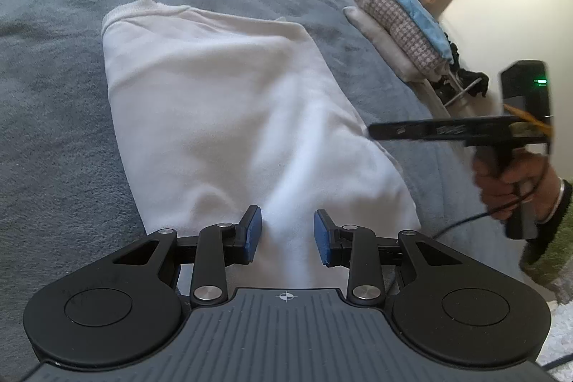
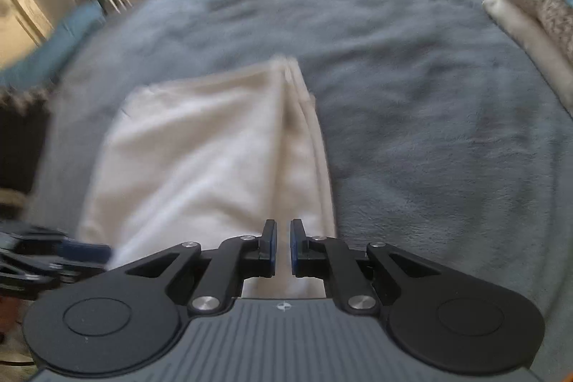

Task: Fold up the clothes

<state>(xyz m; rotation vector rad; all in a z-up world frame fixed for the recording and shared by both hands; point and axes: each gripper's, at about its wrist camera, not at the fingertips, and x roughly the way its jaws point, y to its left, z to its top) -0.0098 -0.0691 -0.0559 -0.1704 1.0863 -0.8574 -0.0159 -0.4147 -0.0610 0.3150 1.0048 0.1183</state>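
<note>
White top lies folded narrow on your bed | your left gripper wide open, empty | your right gripper nearly closed, its grip on the cloth unclear | may need another fold.

Motion blur smears the white garment and left gripper.

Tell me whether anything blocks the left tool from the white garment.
Nothing visible does. The left tool hangs open directly over the white garment; only bare cloth shows between its fingers.
</note>
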